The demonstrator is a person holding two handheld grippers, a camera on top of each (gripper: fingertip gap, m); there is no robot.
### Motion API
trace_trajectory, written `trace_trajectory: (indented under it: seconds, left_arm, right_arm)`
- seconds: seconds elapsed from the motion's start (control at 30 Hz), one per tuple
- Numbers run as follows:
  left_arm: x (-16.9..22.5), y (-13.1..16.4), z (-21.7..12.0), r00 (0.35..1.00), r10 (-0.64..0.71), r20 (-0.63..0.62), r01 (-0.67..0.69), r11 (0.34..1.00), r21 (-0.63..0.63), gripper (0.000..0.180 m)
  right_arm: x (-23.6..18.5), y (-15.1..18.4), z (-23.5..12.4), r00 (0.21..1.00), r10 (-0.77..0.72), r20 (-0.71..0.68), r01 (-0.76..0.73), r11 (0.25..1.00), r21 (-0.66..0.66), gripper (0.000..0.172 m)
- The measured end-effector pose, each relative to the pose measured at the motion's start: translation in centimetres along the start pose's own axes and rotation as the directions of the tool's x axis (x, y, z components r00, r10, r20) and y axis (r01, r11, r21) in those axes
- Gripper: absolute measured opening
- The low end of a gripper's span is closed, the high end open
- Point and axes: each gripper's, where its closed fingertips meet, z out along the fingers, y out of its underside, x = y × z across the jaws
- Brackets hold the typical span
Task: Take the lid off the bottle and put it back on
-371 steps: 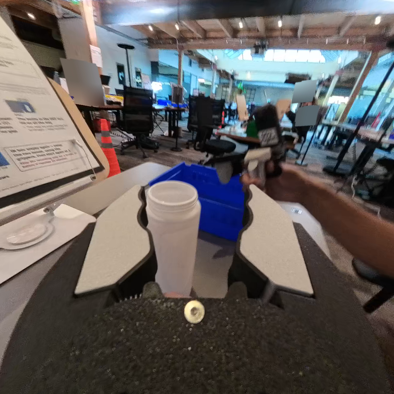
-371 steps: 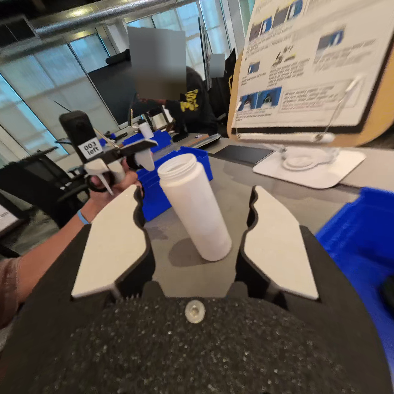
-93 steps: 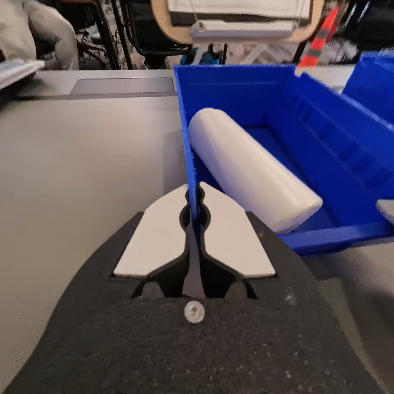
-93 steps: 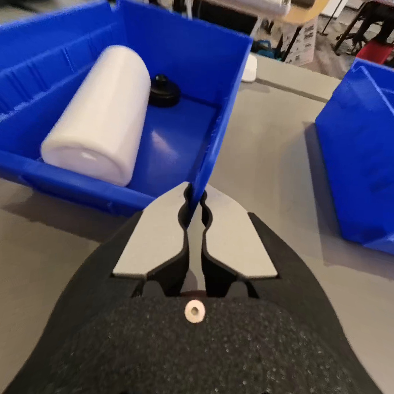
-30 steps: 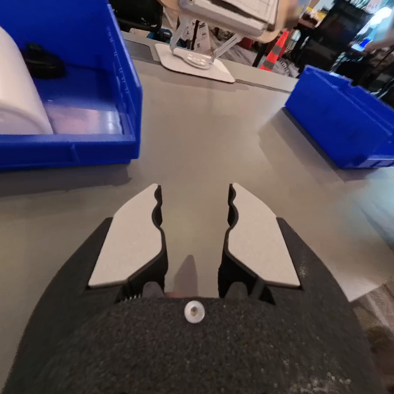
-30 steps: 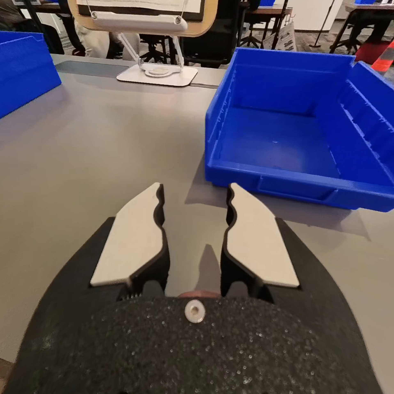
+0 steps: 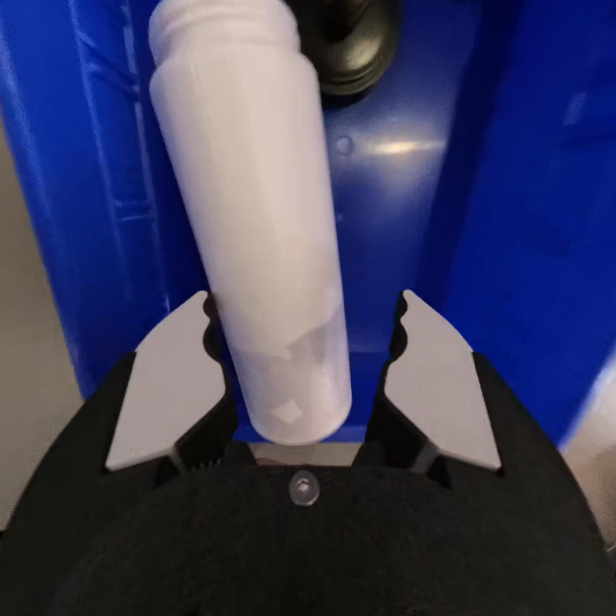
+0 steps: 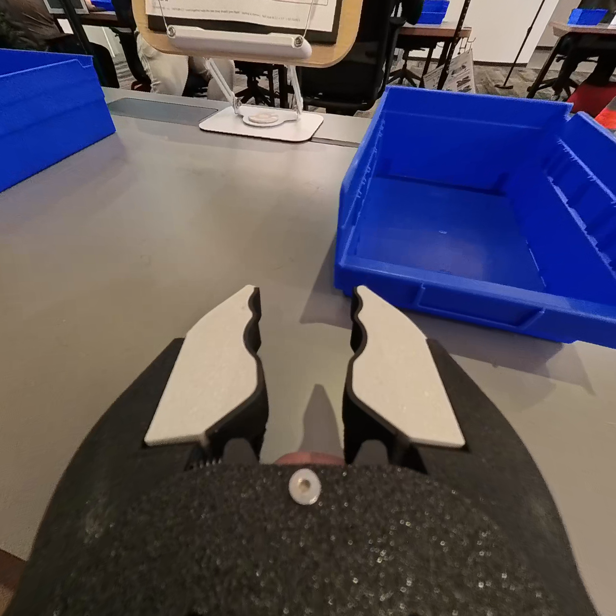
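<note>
white bottle (image 7: 253, 213) lying uncapped in blue bin (image 7: 500, 200), black lid (image 7: 353, 50) beside its neck

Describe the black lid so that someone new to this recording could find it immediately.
Look in the left wrist view at the blue bin. A white bottle lies in it; the black lid sits beside the bottle's neck. It is the only dark, round thing there.

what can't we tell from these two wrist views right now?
- Left wrist view: the white bottle is motion-blurred; whether the left finger touches it is unclear. The right one stands clear.
- Left wrist view: the black lid is cut off by the top edge and partly behind the bottle's neck.
- Right wrist view: the left blue bin shows only its outer wall; contents hidden.
- Neither view shows the other gripper.
</note>
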Motion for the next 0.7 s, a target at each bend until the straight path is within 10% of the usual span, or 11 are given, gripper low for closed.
trace_trajectory:
  seconds: [0.3, 0.5, 0.7]
  left_arm:
    - [-1.4, -1.0, 3.3, 0.990, 0.082, 0.117, -0.076, 0.996, -0.054, 0.095]
    - [1.5, -3.5, -2.9, 0.958, 0.287, -0.027, -0.267, 0.920, 0.287, 0.094]
    - [14.9, 0.4, -13.4, 0.593, 0.648, -0.478, -0.220, 0.702, 0.677, 0.094]
  right_arm:
    - [0.2, 0.2, -0.5, 1.000, 0.018, 0.011, -0.018, 1.000, 0.001, 0.051]
    - [-2.6, -0.7, -0.5, 0.987, 0.034, 0.155, -0.039, 0.999, 0.027, 0.052]
    - [-12.1, -7.5, 2.8, 0.710, 0.105, 0.697, -0.153, 0.988, 0.006, 0.072]
